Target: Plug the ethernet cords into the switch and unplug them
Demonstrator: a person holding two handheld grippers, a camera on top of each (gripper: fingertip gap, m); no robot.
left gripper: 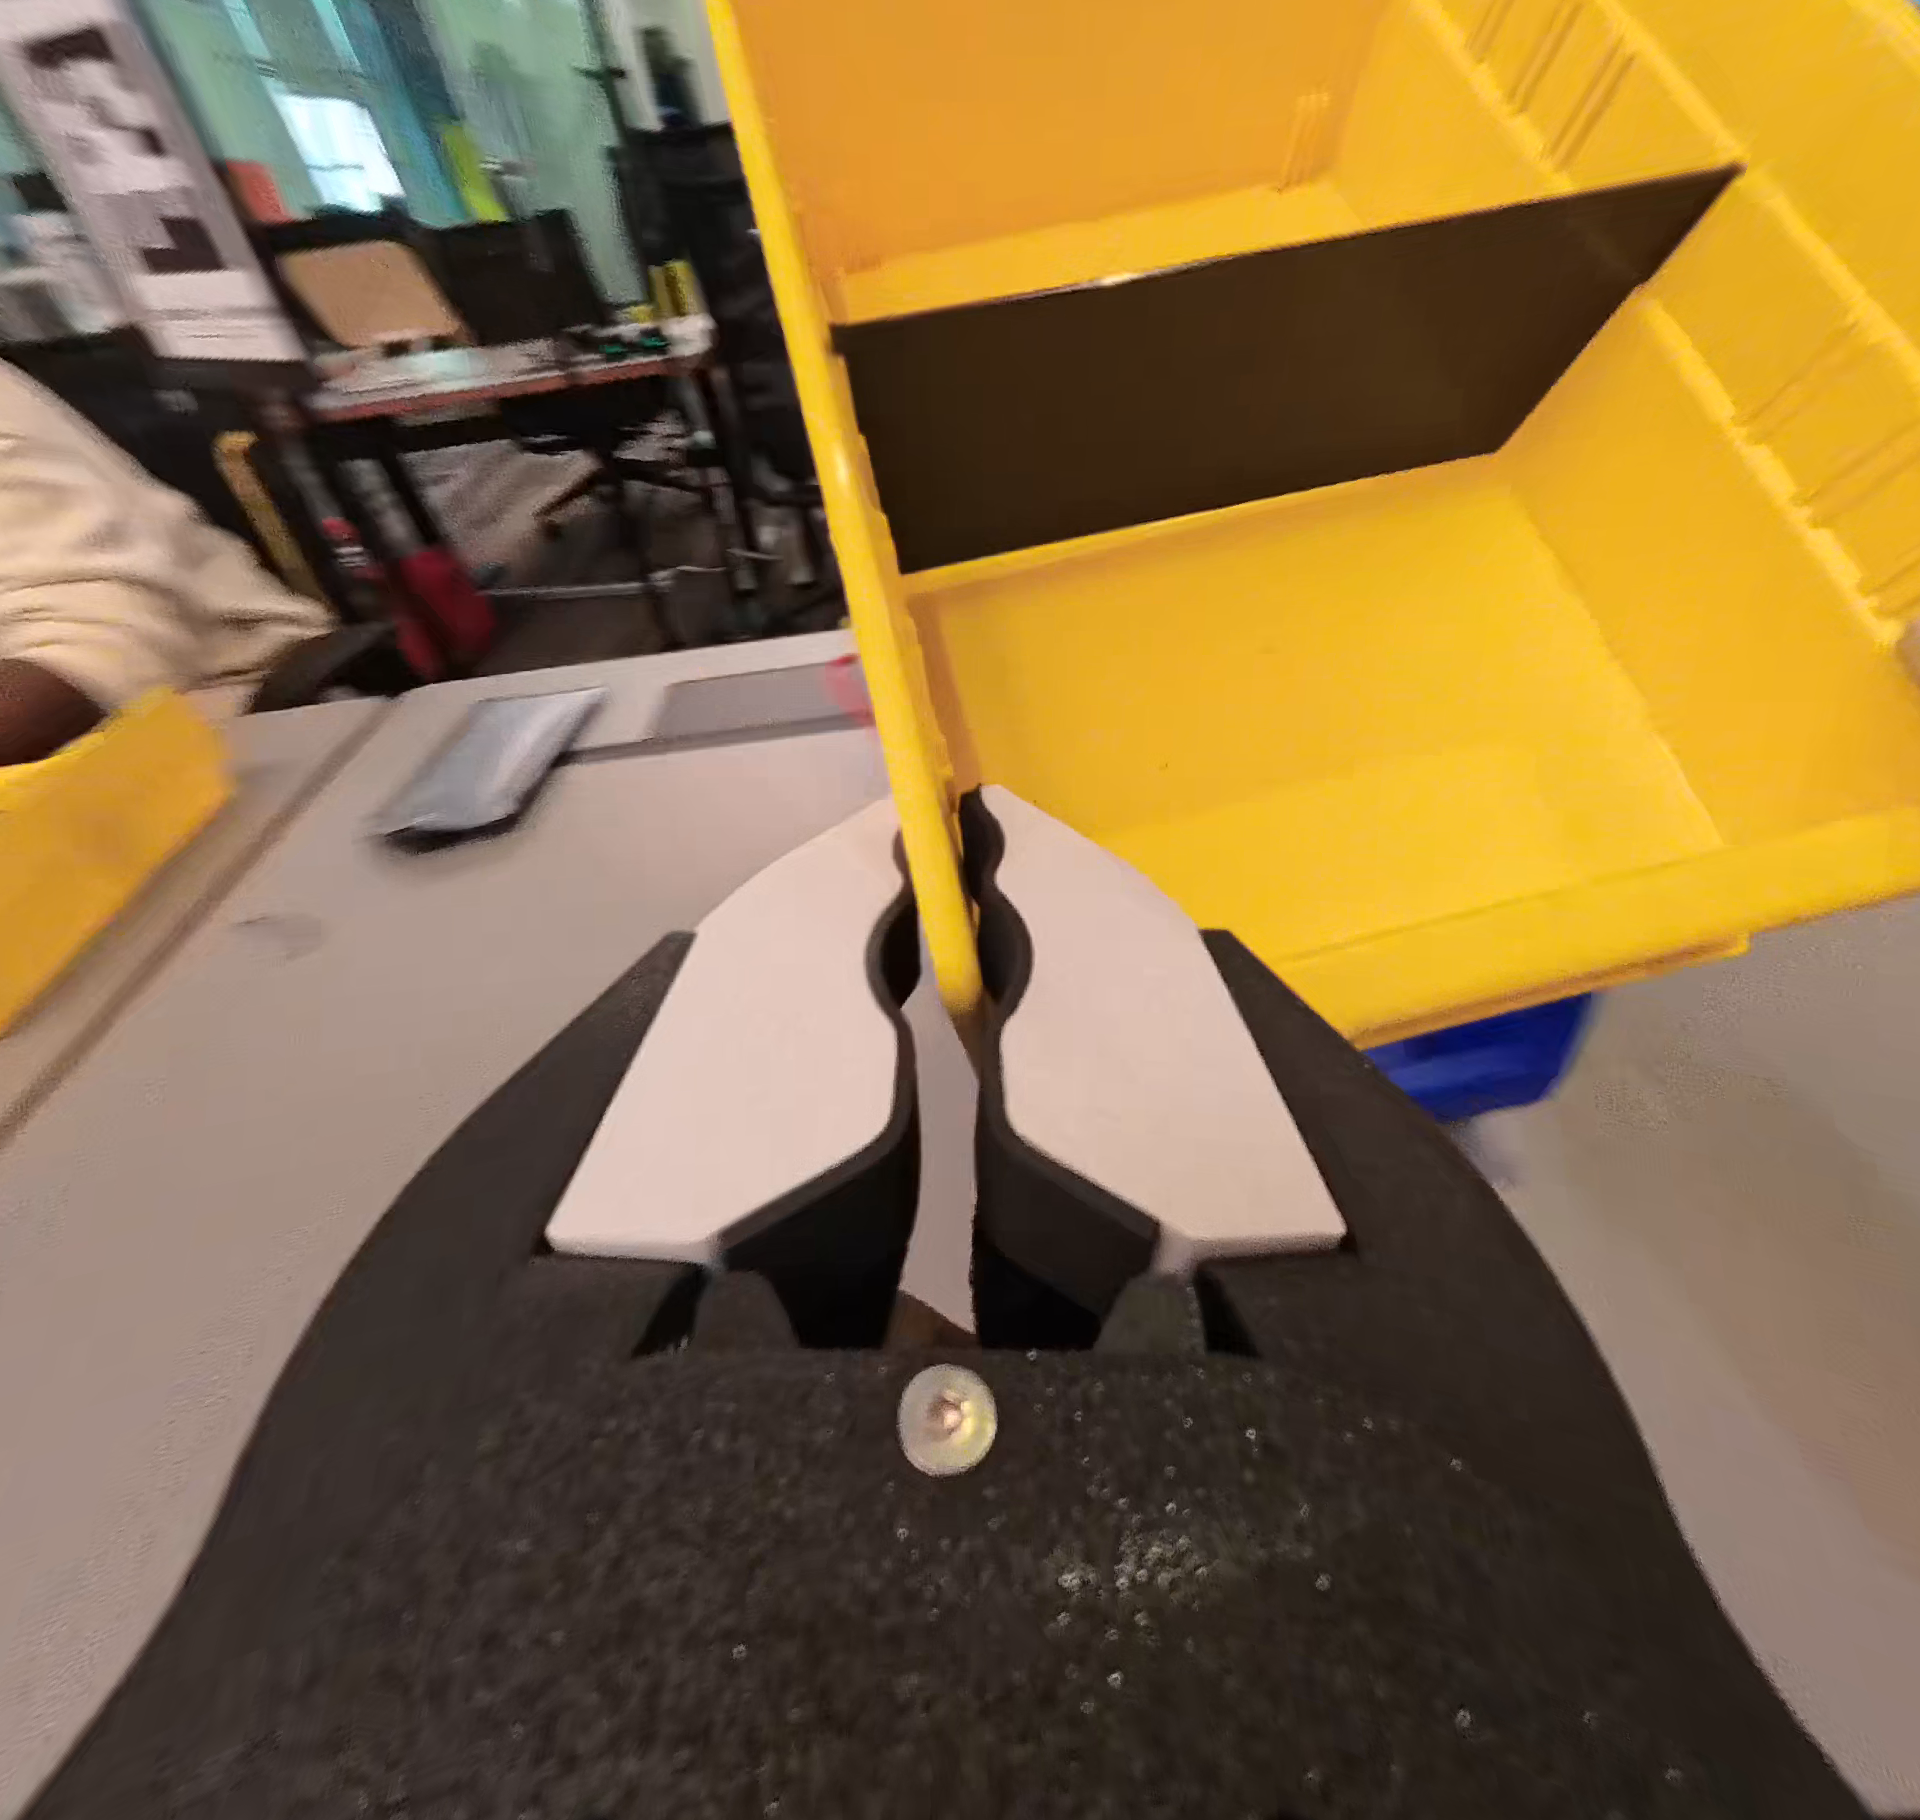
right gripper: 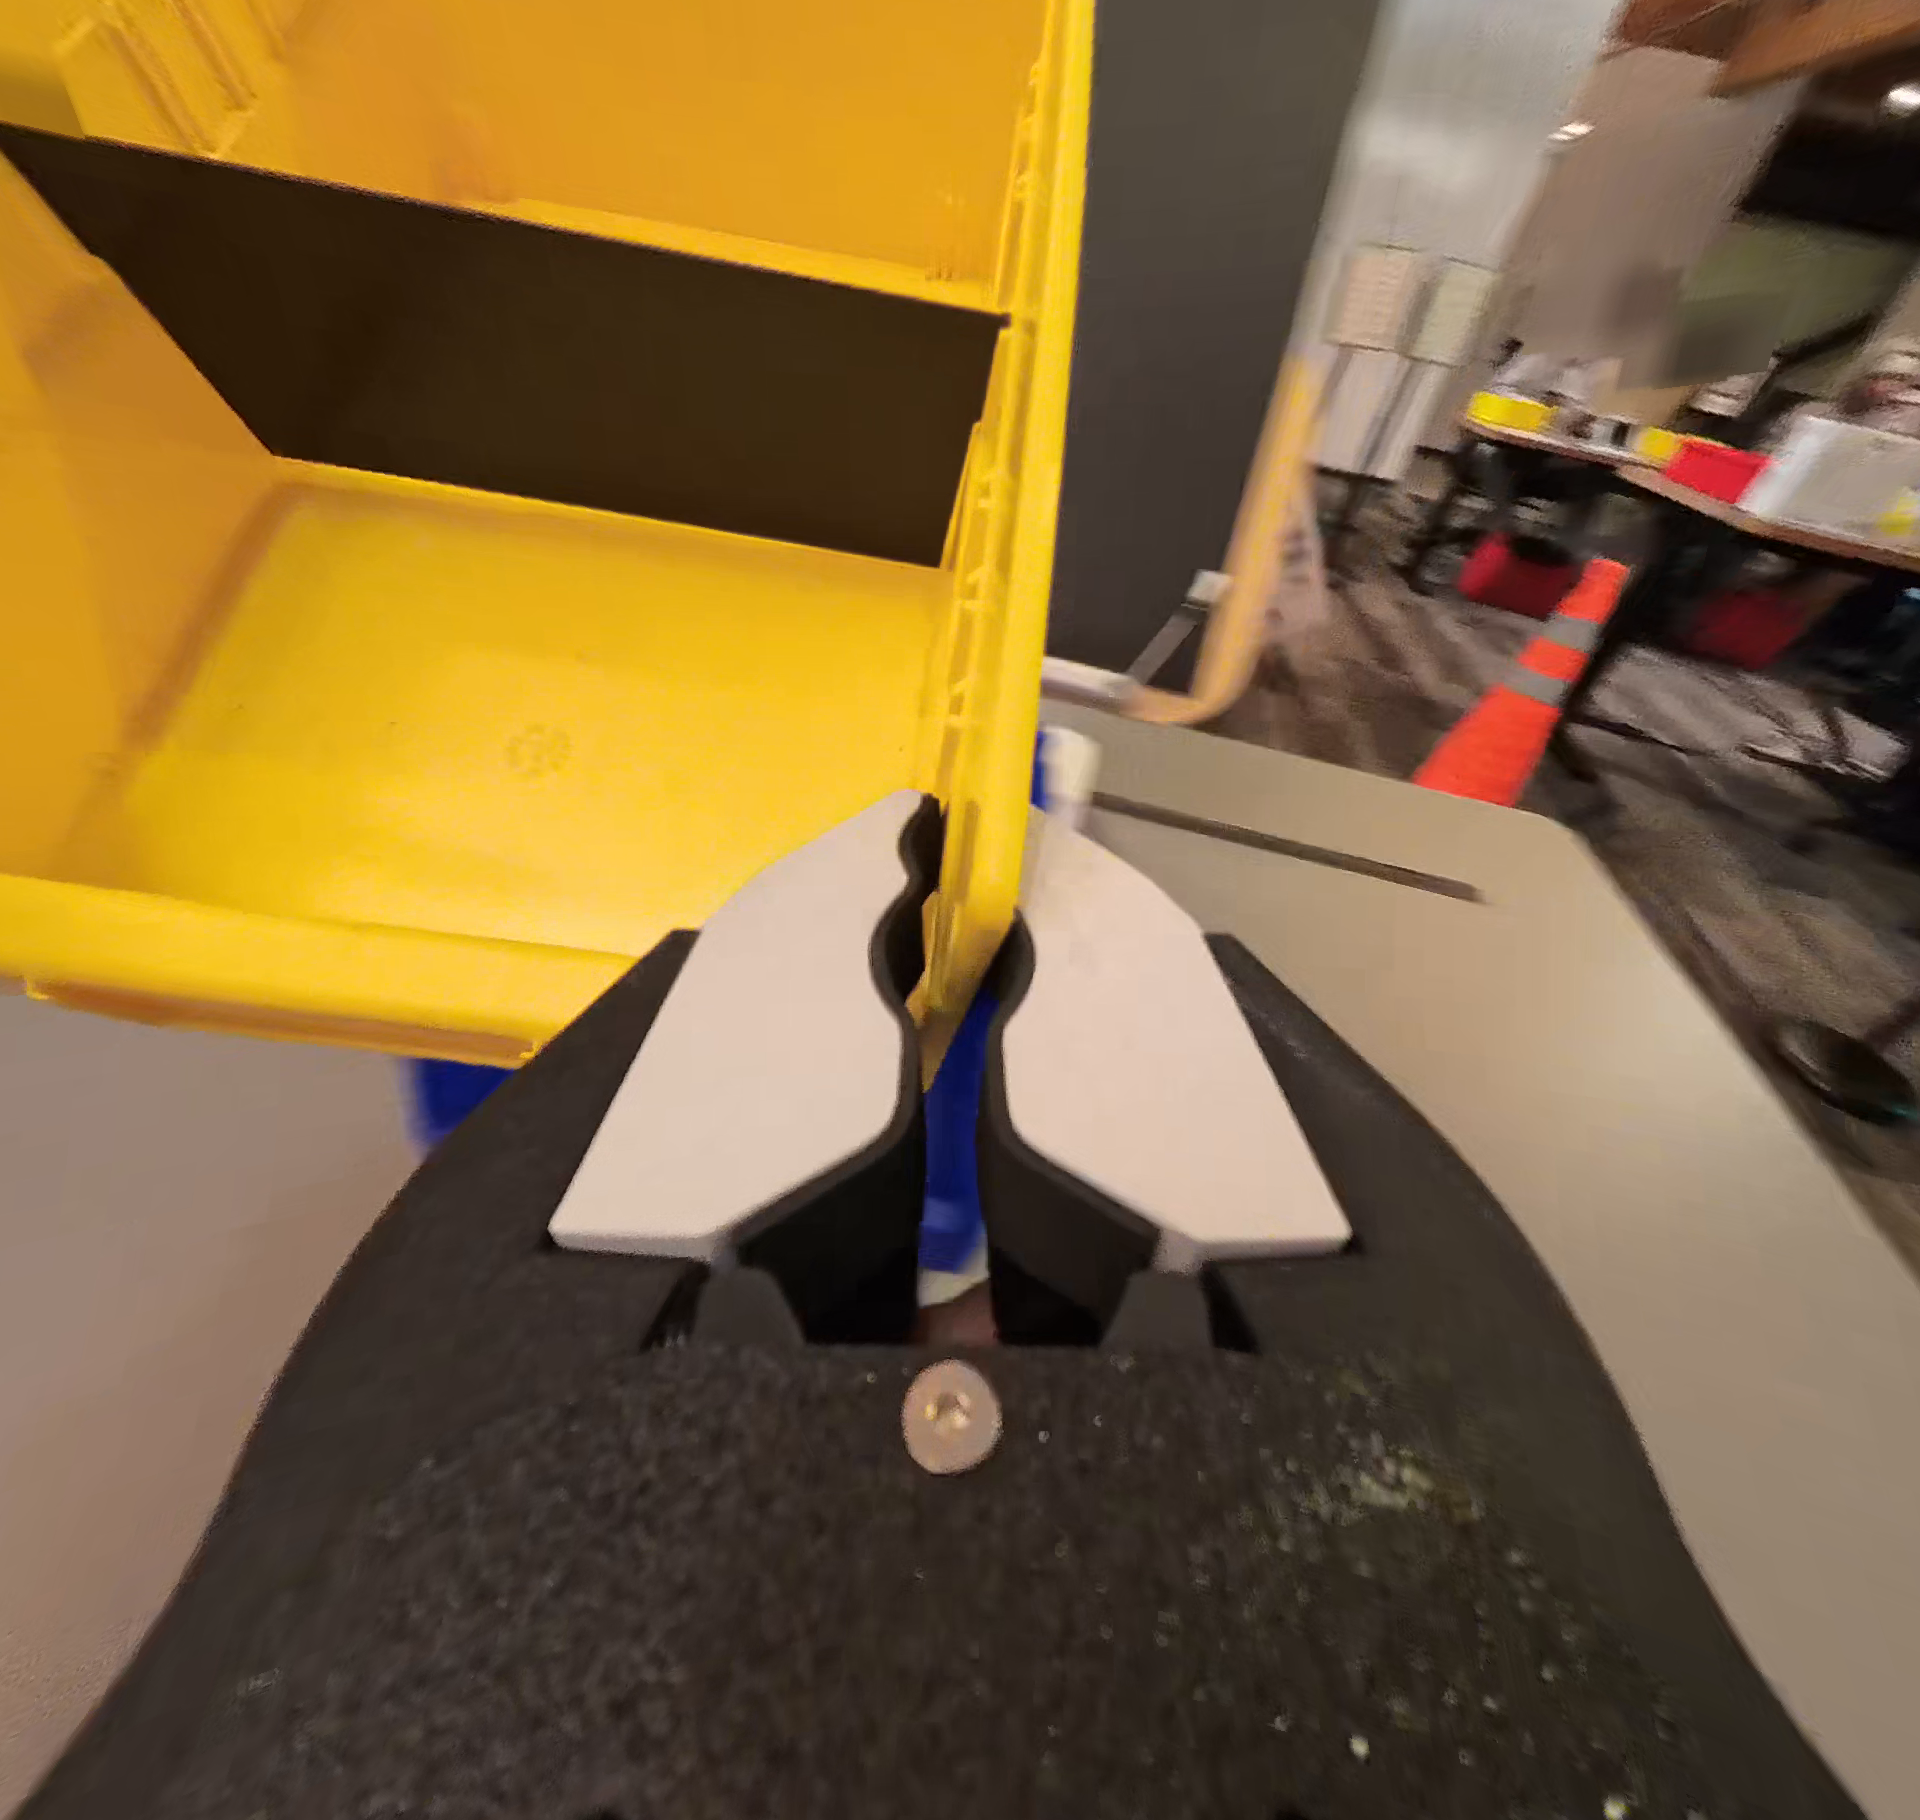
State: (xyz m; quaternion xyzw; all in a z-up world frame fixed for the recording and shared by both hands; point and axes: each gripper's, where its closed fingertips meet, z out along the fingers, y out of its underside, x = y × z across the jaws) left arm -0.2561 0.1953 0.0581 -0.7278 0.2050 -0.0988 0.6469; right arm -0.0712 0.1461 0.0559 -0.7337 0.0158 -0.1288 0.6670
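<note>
A yellow plastic bin (left gripper: 1351, 731) with a black divider (left gripper: 1247, 388) is held up off the grey table, tilted, and its compartments look empty. My left gripper (left gripper: 940, 877) is shut on the bin's left wall. My right gripper (right gripper: 971, 887) is shut on the bin's right wall (right gripper: 997, 627). The same bin (right gripper: 468, 679) and divider (right gripper: 571, 388) fill the left of the right wrist view. No ethernet cords or switch show in either view.
A blue bin (left gripper: 1486, 1053) sits on the table under the yellow one, also in the right wrist view (right gripper: 956, 1147). Another yellow bin (left gripper: 94, 825) and a grey pouch (left gripper: 488, 762) lie at left, near a person's arm. An orange cone (right gripper: 1527, 690) stands on the floor. The grippers' ends are close to 20 centimetres from one another.
</note>
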